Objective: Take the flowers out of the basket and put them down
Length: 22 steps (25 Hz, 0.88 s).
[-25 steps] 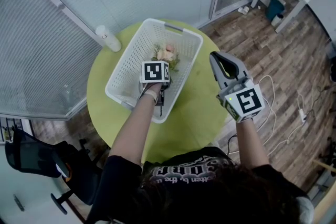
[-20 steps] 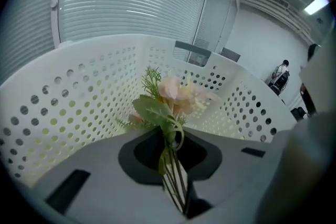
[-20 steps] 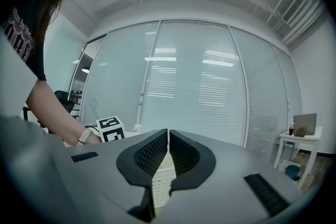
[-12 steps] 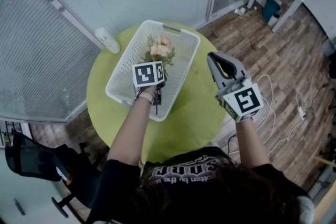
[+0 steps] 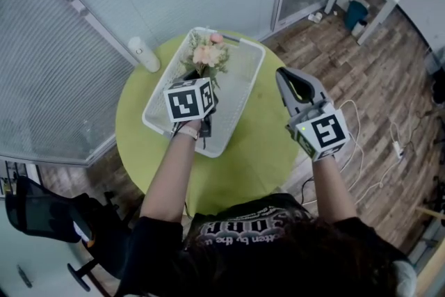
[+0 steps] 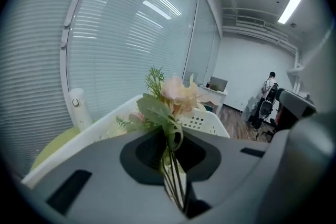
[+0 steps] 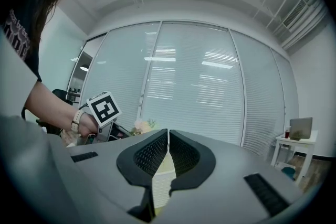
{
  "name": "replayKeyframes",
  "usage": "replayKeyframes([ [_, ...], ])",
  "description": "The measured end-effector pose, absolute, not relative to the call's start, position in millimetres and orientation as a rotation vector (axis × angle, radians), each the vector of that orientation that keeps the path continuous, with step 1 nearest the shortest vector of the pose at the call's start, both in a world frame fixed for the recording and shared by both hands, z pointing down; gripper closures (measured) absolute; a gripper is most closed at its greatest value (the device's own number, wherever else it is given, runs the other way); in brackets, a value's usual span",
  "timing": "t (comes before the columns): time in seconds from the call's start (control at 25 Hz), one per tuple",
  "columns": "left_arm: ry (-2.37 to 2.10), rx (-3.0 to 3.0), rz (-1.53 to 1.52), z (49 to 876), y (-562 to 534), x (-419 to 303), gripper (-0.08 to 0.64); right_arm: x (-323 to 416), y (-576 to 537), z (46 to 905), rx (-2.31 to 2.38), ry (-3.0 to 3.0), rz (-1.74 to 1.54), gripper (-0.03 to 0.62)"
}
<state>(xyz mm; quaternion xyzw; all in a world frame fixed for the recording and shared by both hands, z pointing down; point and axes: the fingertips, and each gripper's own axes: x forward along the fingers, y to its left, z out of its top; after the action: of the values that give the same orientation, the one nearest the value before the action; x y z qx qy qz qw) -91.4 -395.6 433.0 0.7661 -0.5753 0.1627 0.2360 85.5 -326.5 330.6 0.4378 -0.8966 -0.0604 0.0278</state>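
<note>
Above the white basket's (image 5: pixel 245 90) far end, the left gripper (image 5: pixel 206 80) holds the flowers (image 5: pixel 208 52) up by their stems, its jaws just squeezed tighter so the bunch, I'd say, cannot slip. Over the green table's (image 5: pixel 257 149) right edge the right gripper (image 5: pixel 290 82) hovers out of the way, jaws pressed together on nothing.

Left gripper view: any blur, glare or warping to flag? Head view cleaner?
Left gripper view: fisheye bends the blinds, lamp reflections streak them, the flowers go soft at the stems near the lens. Head view: evenly lit, flowers clear, room edges curved.
</note>
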Motion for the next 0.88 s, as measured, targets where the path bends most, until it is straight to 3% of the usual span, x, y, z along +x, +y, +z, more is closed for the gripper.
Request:
replayKeyframes([
  [0.88, -1.638, 2.440, 0.254, 307, -348, -73, 0.529, 90, -310, 309, 1.507, -2.725, -0.097, 0.561],
])
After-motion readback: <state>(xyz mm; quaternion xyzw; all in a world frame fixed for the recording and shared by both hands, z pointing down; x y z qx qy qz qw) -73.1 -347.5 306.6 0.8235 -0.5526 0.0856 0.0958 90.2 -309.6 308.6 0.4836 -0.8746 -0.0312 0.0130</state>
